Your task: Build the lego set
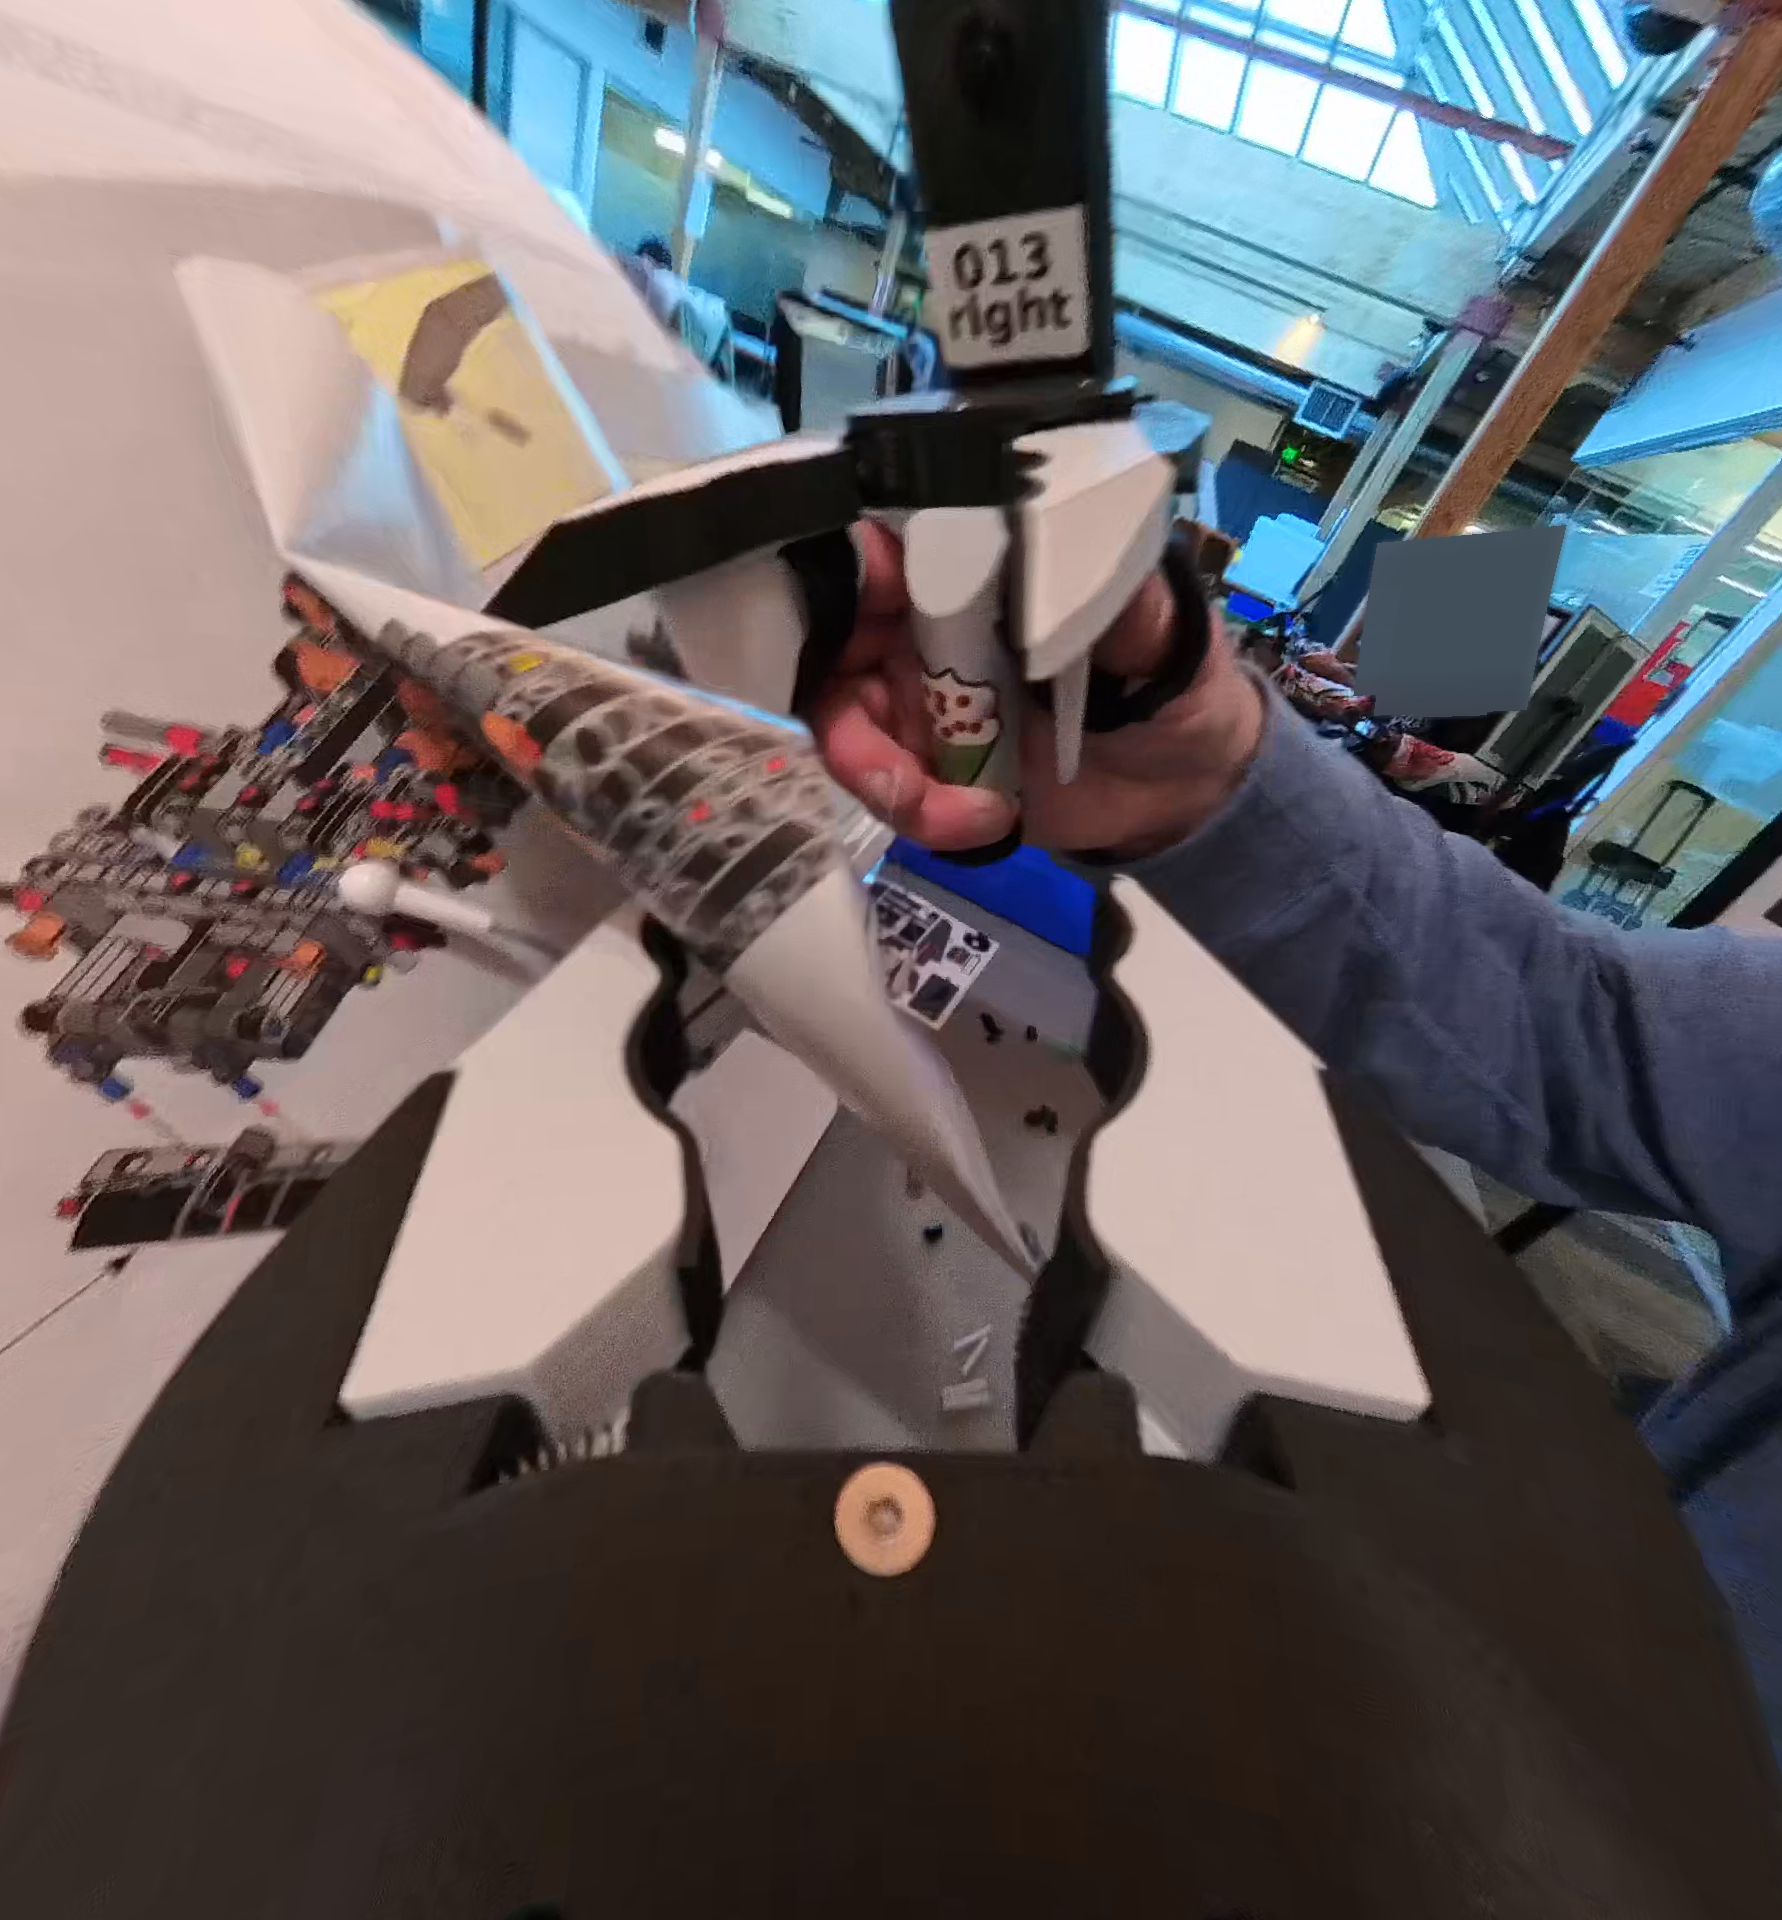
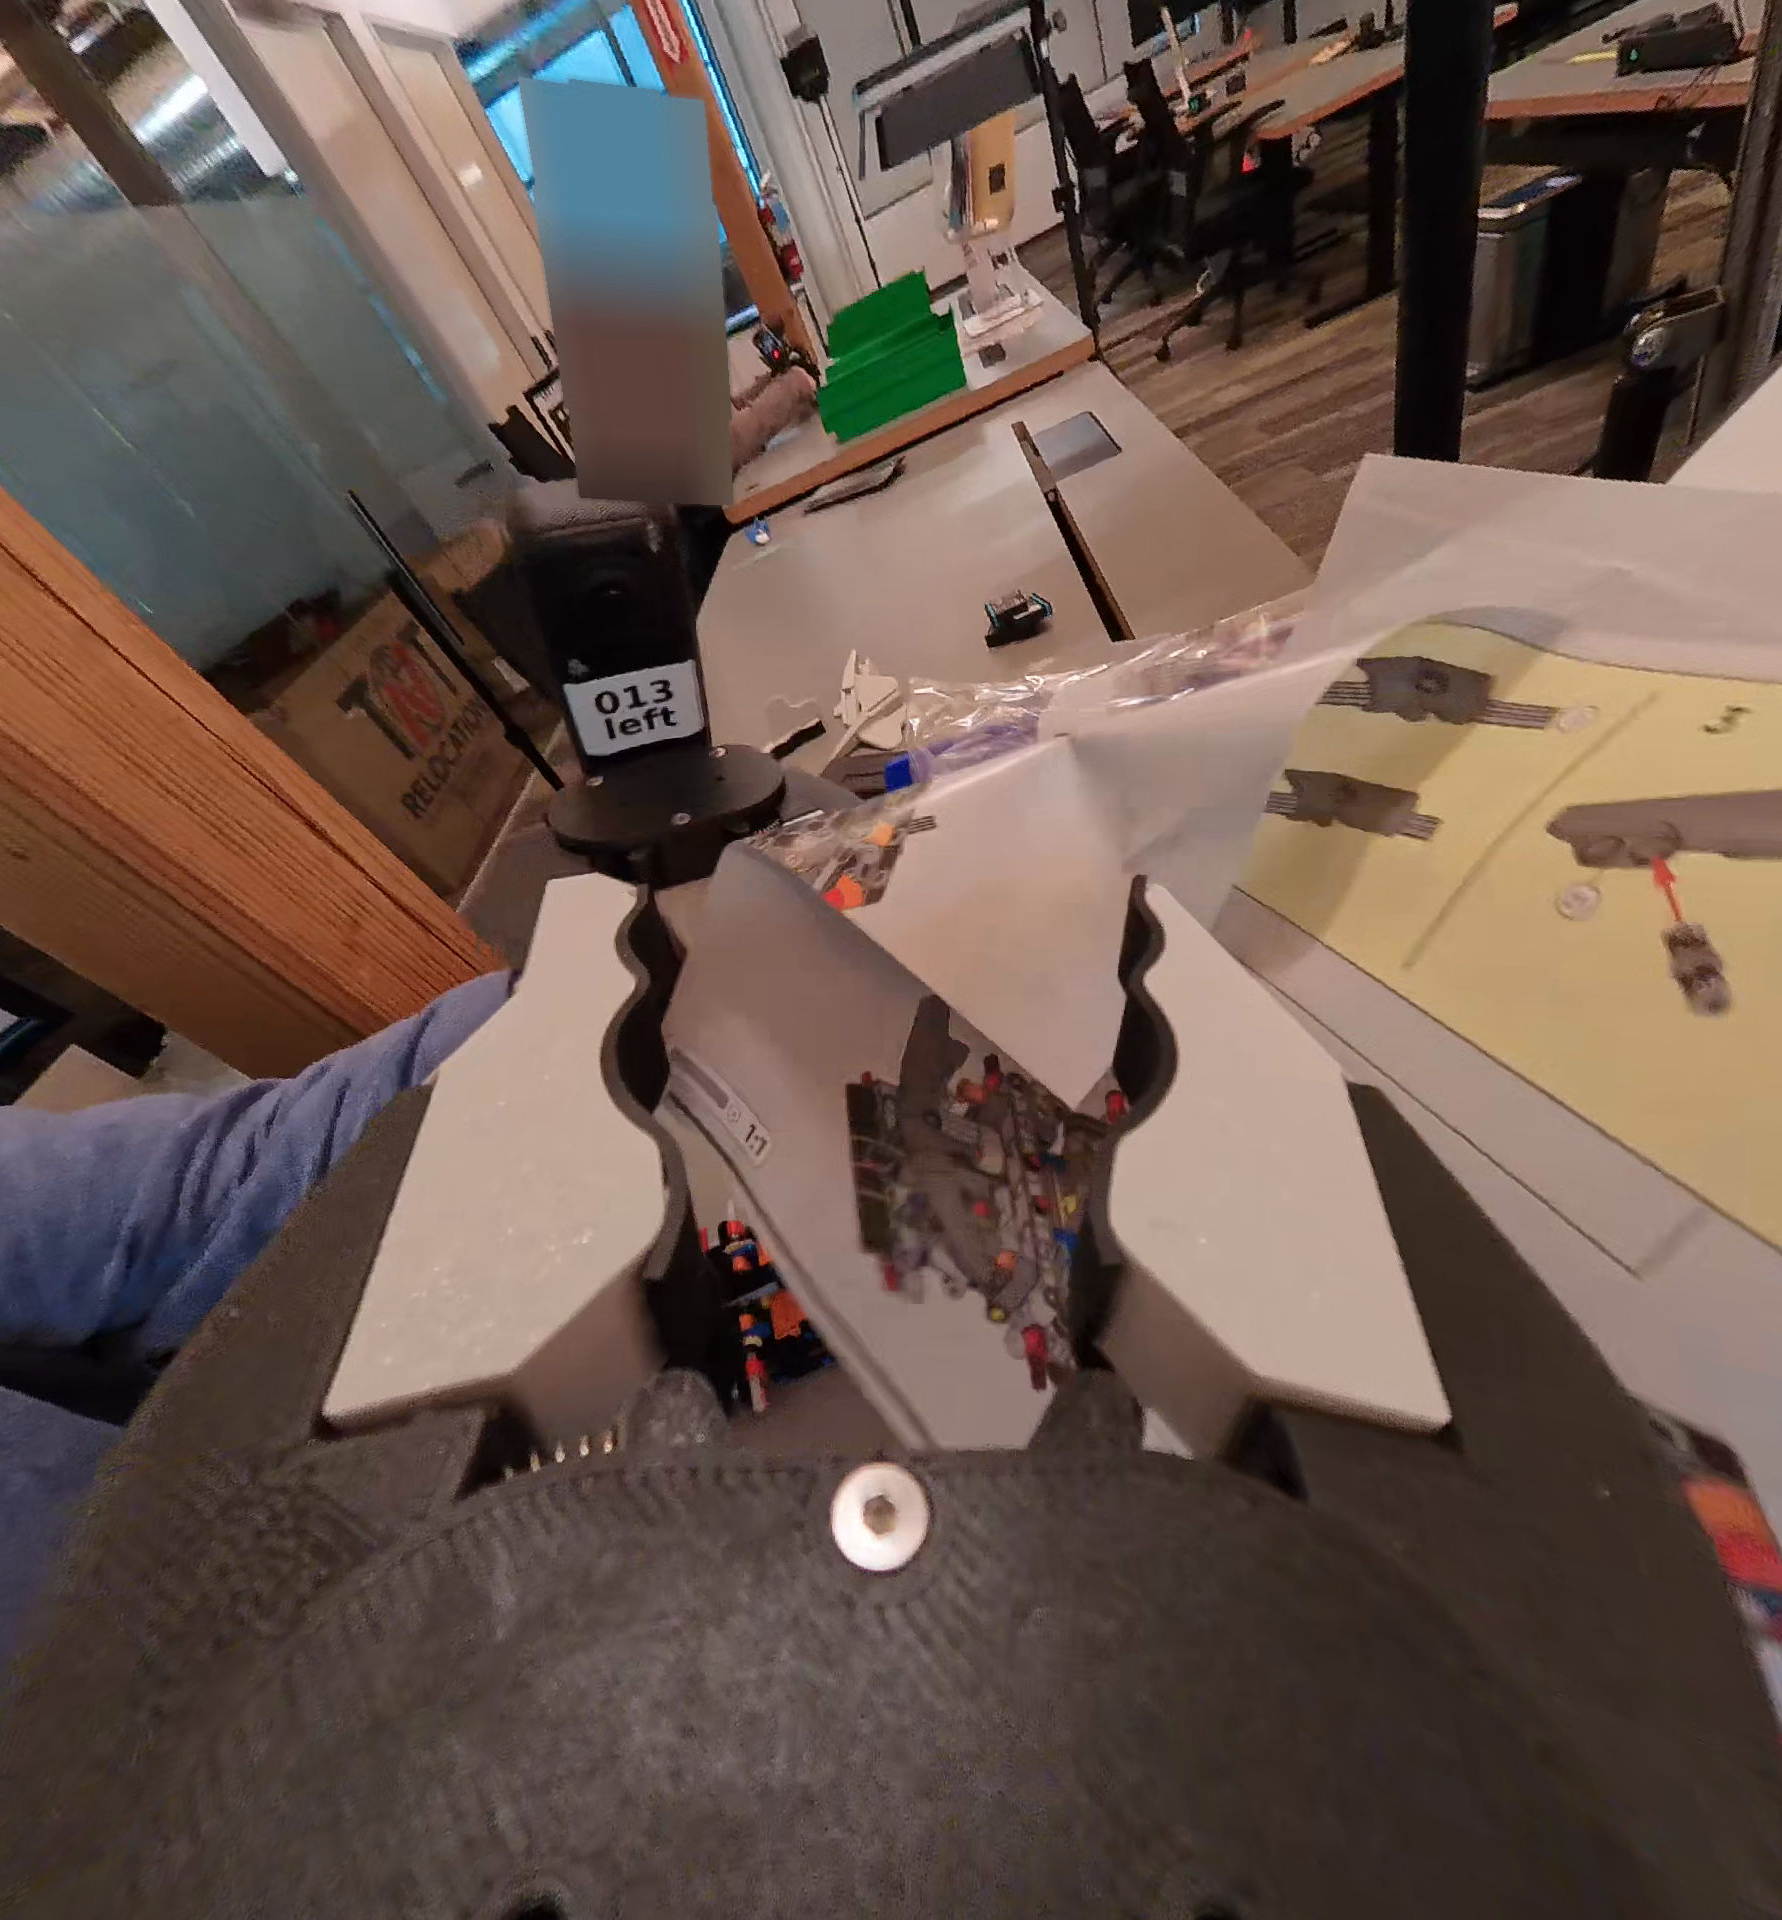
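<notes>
The instruction booklet lies open on the white table, with a yellow step page (image 2: 1489,935) also visible in the left wrist view (image 1: 471,416). One loose page printed with the model (image 1: 658,748) is lifted and curled. It passes between the wide-open fingers of my left gripper (image 1: 887,925), its corner against the right finger (image 1: 1048,1309). The same page (image 2: 970,1174) runs between the wide-open fingers of my right gripper (image 2: 892,904). Neither gripper pinches it. Small coloured lego pieces (image 2: 762,1309) lie under the page.
A person's hand (image 1: 918,748) in a blue sleeve holds the right gripper's handle. Clear bags of parts (image 2: 1022,686) lie behind the booklet. A sticker sheet (image 1: 934,961) and loose small pieces (image 1: 1043,1117) lie on the table (image 1: 970,1049). The left gripper's black mount (image 2: 663,800) faces my right gripper. Some 5 cm of space lies between my two pairs of fingers.
</notes>
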`<action>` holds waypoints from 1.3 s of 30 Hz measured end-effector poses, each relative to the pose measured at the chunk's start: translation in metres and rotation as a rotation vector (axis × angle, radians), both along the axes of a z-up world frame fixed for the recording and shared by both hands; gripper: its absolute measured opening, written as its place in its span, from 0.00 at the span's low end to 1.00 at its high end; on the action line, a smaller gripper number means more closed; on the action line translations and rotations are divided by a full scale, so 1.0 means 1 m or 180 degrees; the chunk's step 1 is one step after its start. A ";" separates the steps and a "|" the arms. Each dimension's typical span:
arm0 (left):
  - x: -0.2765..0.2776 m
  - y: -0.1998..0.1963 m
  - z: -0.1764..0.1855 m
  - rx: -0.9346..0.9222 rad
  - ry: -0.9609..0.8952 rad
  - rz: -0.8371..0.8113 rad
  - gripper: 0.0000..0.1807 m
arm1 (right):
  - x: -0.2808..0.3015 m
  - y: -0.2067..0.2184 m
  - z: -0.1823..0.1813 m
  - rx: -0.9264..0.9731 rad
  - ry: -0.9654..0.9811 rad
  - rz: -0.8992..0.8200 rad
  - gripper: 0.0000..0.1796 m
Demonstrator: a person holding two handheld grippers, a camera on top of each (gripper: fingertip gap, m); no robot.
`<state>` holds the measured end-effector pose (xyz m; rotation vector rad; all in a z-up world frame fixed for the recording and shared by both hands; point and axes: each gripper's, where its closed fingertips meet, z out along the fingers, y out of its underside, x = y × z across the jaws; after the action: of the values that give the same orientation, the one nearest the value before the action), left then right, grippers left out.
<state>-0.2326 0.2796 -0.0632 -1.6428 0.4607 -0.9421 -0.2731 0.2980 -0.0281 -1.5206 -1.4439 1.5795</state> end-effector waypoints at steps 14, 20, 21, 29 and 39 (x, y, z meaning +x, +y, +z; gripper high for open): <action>-0.072 0.016 0.005 0.0036 0.0084 0.0510 0.00 | 0.047 -0.031 0.014 0.1004 0.0055 0.0064 0.32; -0.073 0.023 0.012 -0.0025 0.0267 0.0444 0.00 | 0.060 -0.040 -0.076 0.2119 -0.1074 -0.0076 0.28; -0.074 0.023 0.012 -0.0021 0.0266 0.0451 0.00 | 0.057 -0.035 -0.087 0.2260 -0.1180 -0.0184 0.29; -0.061 0.028 0.036 0.0212 0.0327 0.0338 0.00 | 0.027 0.003 -0.109 0.2616 -0.1130 -0.1299 0.25; -0.066 0.038 0.034 0.0174 0.0393 0.0388 0.00 | -0.001 0.021 -0.113 0.3010 -0.1263 -0.1555 0.00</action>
<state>-0.2983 0.3180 -0.0296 -1.6657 0.4605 -0.7348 -0.2737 0.3187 -0.1410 -1.4266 -1.5163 0.2124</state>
